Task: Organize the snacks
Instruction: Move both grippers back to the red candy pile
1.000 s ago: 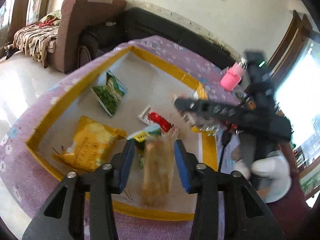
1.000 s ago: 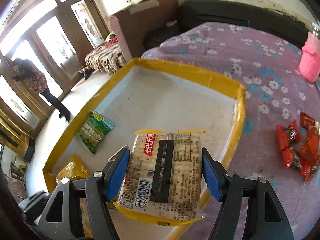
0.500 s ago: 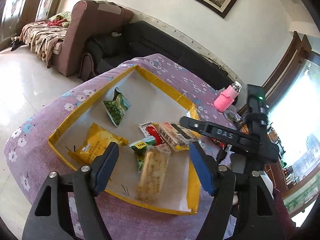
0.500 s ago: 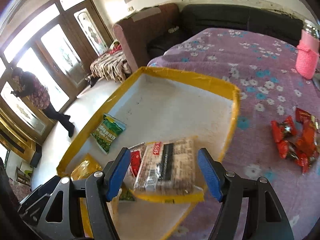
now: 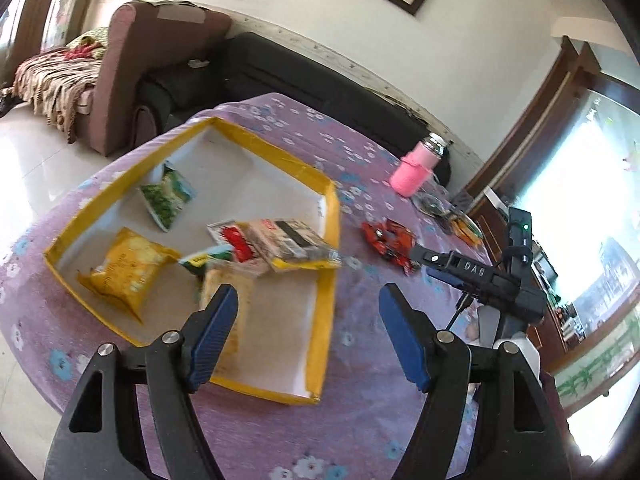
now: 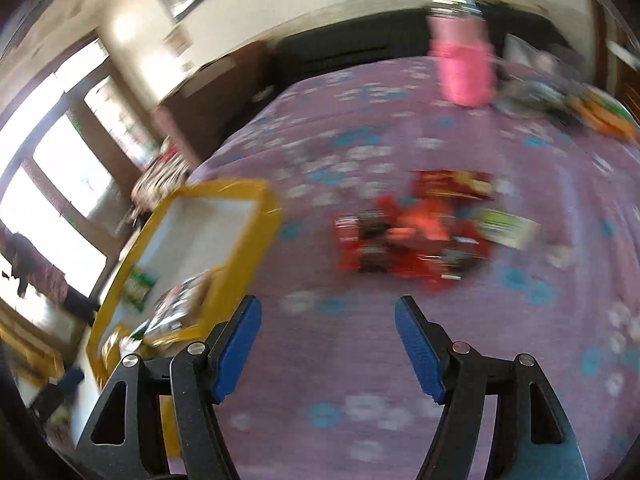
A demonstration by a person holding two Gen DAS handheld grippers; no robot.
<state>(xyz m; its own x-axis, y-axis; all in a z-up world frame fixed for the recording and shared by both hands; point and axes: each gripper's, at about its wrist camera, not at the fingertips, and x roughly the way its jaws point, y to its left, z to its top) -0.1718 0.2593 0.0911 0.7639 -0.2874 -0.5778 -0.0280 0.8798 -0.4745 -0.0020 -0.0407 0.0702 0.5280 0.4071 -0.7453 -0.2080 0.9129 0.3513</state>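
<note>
A yellow-rimmed shallow box (image 5: 329, 240) lies on the purple flowered tablecloth. It holds a green packet (image 5: 166, 198), a yellow packet (image 5: 124, 270), a red-and-white packet (image 5: 234, 240), a cracker pack (image 5: 294, 242) leaning on the right rim, and a tan biscuit pack (image 5: 226, 304). My left gripper (image 5: 306, 332) is open and empty above the box's near right corner. My right gripper (image 6: 328, 348) is open and empty over the cloth, facing a pile of red snack packets (image 6: 412, 236). That pile also shows in the left wrist view (image 5: 390, 240). The right gripper (image 5: 476, 276) appears there too.
A pink bottle (image 5: 414, 166) stands at the table's far side, with small clutter (image 5: 448, 212) beside it. A sofa (image 5: 168, 64) and a black couch stand behind the table. The box (image 6: 240, 236) is at the left in the blurred right wrist view.
My left gripper opened, released the tan biscuit pack into the box and pulled back. My right gripper released the cracker pack onto the box rim and swung right toward the red packets.
</note>
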